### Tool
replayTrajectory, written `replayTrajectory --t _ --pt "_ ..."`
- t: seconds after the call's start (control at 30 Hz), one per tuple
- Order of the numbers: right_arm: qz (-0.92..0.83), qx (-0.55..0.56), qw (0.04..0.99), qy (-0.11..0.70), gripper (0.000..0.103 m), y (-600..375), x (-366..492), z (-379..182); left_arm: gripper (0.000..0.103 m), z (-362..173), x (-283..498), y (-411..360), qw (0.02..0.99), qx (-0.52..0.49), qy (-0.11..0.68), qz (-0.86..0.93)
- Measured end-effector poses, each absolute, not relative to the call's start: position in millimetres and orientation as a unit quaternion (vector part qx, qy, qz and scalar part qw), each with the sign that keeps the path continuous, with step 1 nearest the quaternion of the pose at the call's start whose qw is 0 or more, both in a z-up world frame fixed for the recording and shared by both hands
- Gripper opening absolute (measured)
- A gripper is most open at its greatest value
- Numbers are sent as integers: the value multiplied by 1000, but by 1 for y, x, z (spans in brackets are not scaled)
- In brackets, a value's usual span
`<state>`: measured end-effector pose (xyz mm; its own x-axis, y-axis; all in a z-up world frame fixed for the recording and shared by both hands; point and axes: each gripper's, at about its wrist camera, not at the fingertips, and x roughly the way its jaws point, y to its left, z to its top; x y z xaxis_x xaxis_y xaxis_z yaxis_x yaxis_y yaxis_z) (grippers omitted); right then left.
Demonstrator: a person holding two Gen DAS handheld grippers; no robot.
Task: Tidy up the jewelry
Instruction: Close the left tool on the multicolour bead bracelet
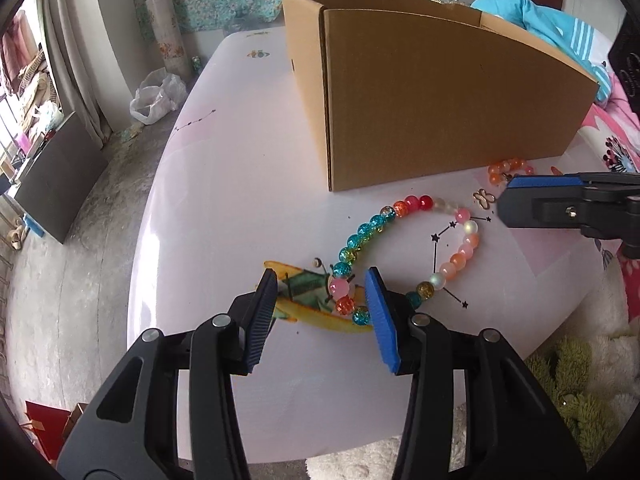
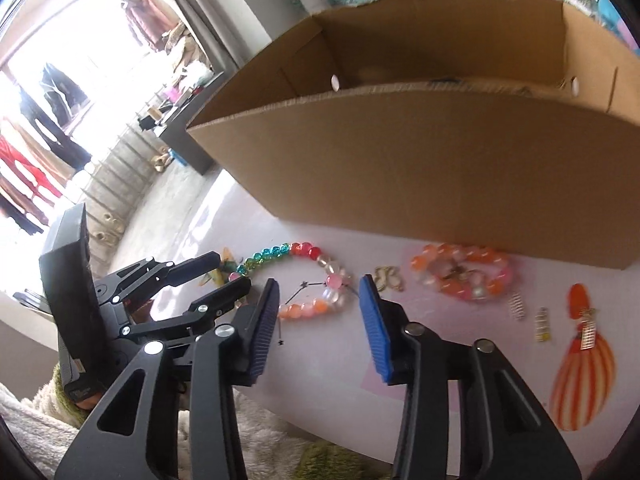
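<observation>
A multicoloured bead bracelet [image 1: 404, 248] lies on the pale table [image 1: 248, 168] in front of a cardboard box [image 1: 432, 112]. My left gripper [image 1: 322, 300] is open, its jaws either side of the bracelet's near end, which lies over a yellow-green leaf-shaped piece [image 1: 308, 300]. My right gripper [image 2: 318, 312] is open above the table, near the bracelet [image 2: 316, 276]. An orange-pink bead bracelet [image 2: 466, 272] lies by the box [image 2: 420, 160]. A small gold butterfly charm [image 2: 386, 278] sits between the bracelets. The left gripper [image 2: 224, 276] shows in the right wrist view.
An orange striped leaf-shaped earring [image 2: 582, 380], and small gold springs [image 2: 516, 306] lie at the right. A fluffy white and green rug [image 1: 568, 404] lies below the table edge. Bedding [image 1: 608, 128] is to the right, a concrete floor [image 1: 80, 240] to the left.
</observation>
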<state>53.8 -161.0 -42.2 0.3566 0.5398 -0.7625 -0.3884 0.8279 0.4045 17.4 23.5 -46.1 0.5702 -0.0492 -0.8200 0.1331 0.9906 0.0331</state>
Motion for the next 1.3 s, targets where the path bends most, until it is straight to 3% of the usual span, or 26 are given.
replayTrajectory --t 0.17,0.4,0.47,0.6,1.17,1.3 --pt "290 87 805 510 27 -155 65 -56 42 -46 17 24 888 39 456 -50" --pt "276 41 814 509 23 -136 71 -65 26 -47 19 22 889 42 452 -60" --pt "273 23 818 505 15 -128 70 -64 19 -47 20 19 889 44 451 -62" --pt "272 8 820 503 10 -122 68 -65 8 -46 21 16 889 50 450 -68" --pt "265 11 809 524 10 -125 64 -65 9 -43 19 11 871 32 482 -91" --pt "264 10 810 524 10 -126 65 -65 18 -41 22 9 866 28 490 -96"
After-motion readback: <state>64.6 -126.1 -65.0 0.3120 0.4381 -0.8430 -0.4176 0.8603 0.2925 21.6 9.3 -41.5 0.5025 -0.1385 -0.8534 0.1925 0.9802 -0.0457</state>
